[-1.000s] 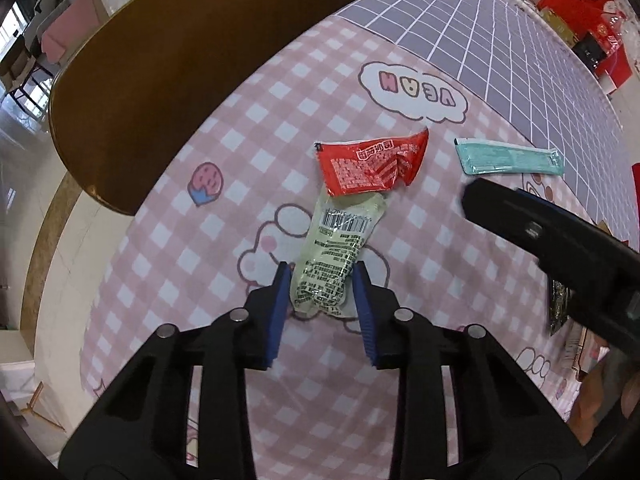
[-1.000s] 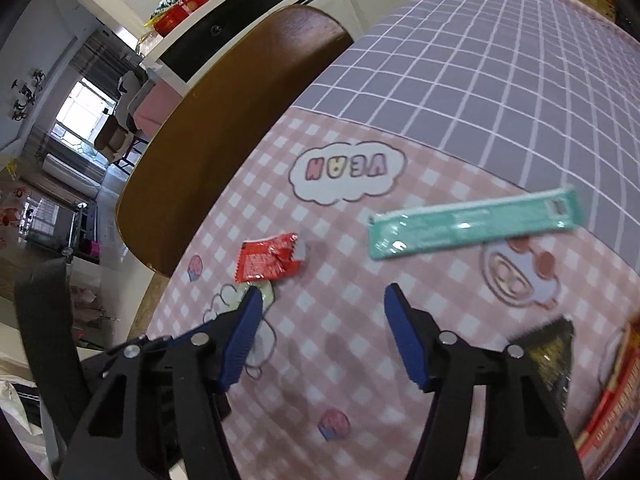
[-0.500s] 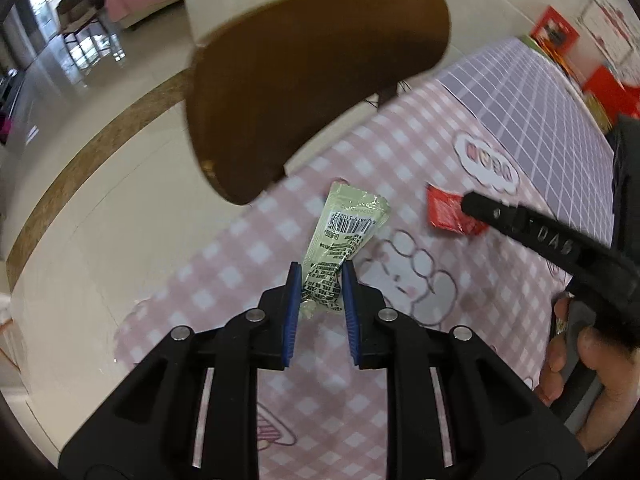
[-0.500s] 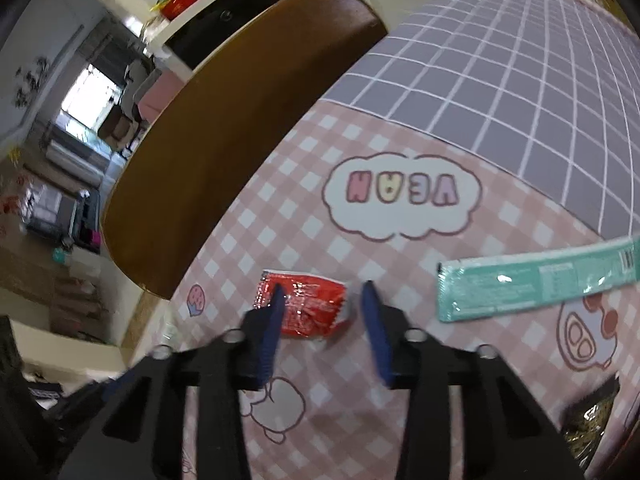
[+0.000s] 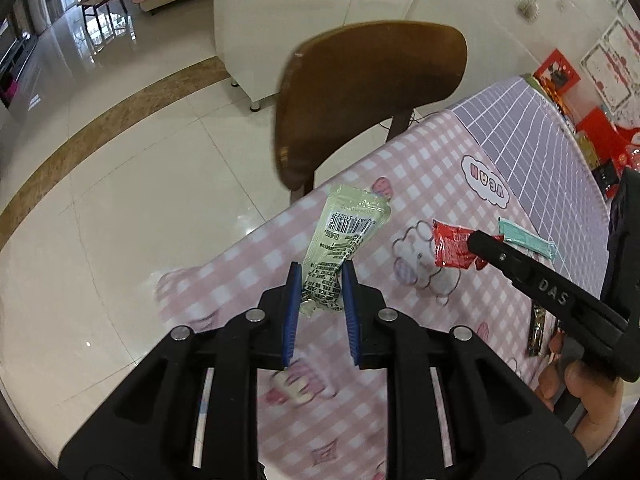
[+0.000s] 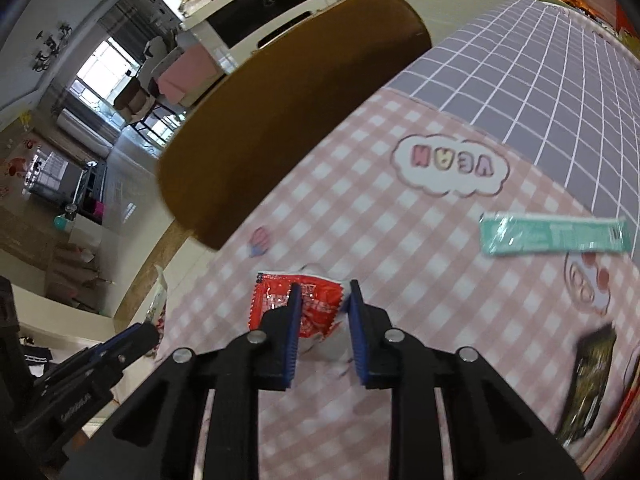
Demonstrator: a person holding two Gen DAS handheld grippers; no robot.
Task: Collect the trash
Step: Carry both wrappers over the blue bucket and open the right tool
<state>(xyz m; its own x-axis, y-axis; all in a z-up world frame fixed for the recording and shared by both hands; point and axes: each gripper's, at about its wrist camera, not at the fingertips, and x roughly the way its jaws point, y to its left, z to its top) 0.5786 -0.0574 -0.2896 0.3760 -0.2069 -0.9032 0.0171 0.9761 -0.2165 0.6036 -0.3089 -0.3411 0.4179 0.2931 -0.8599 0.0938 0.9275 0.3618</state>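
While its blue ribbed pads pinch the lower end of a pale green snack wrapper (image 5: 344,240), the left gripper (image 5: 320,280) holds that crinkled, glossy packet clear of the tablecloth (image 5: 420,360); the wrapper's printed barcode side faces the camera and its upper end flares out flat over the table's edge. The right gripper (image 6: 324,308) has its matching blue pads pressed onto a small red foil sachet (image 6: 312,304), which is crumpled, shiny and roughly square, just above the cloth. That cloth is soft-looking pink-and-white gingham with cartoon prints, and it meets a purple sheet (image 6: 540,72) gridded in white lines. On the gingham lies a long, flat teal wrapper (image 6: 552,236), well apart from the red sachet, and a dark narrow packet (image 6: 588,380) lies near the right edge. A brown wooden chair back (image 5: 372,92), smooth and curved, stands beside the table over a glossy tiled floor (image 5: 120,160). No bin or other container shows in either view.
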